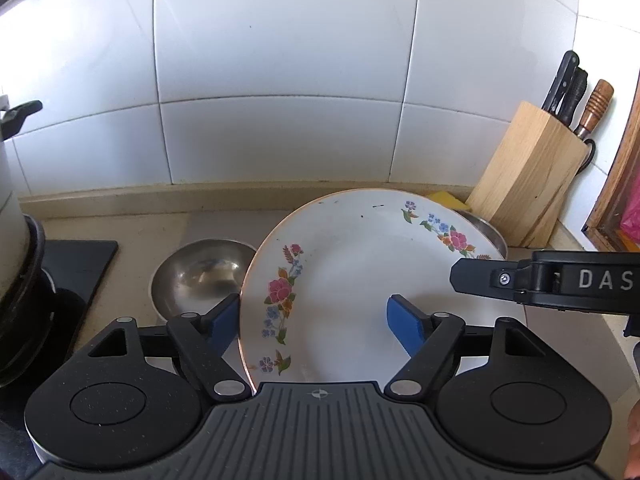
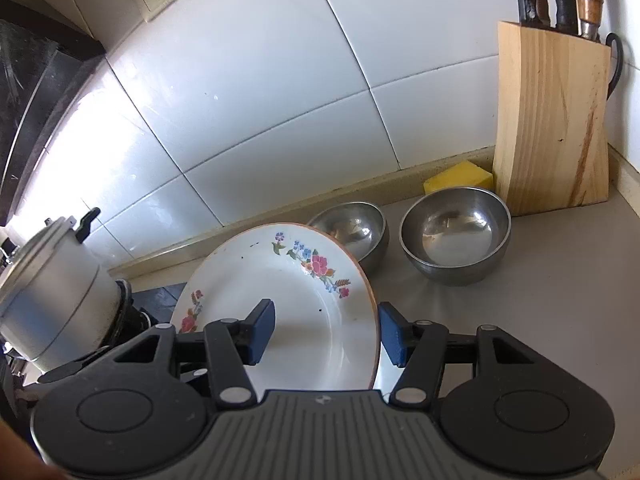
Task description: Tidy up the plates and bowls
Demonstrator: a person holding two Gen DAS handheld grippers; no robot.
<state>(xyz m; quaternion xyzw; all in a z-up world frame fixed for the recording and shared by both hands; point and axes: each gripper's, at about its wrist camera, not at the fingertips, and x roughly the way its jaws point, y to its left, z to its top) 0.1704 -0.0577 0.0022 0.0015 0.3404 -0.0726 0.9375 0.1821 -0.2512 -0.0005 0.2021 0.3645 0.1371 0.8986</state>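
Observation:
A white plate point(image 1: 352, 272) with a floral rim is held tilted above the counter. My left gripper point(image 1: 314, 304) straddles its left rim with the jaws wide apart: one blue pad is behind the rim, the other hovers over the plate's face, so it is open. My right gripper point(image 2: 325, 306) is shut on the plate point(image 2: 296, 292) at its right rim, and one of its fingers point(image 1: 476, 278) shows at the plate's right edge. Two steel bowls point(image 2: 352, 232) point(image 2: 456, 232) stand on the counter behind the plate. The left wrist view shows one bowl point(image 1: 200, 276) left of the plate.
A wooden knife block point(image 2: 552, 120) stands at the back right with a yellow sponge point(image 2: 458, 178) beside it. A metal pot point(image 2: 52, 280) sits on a black stove point(image 1: 76, 264) at the left. White wall tiles close off the back.

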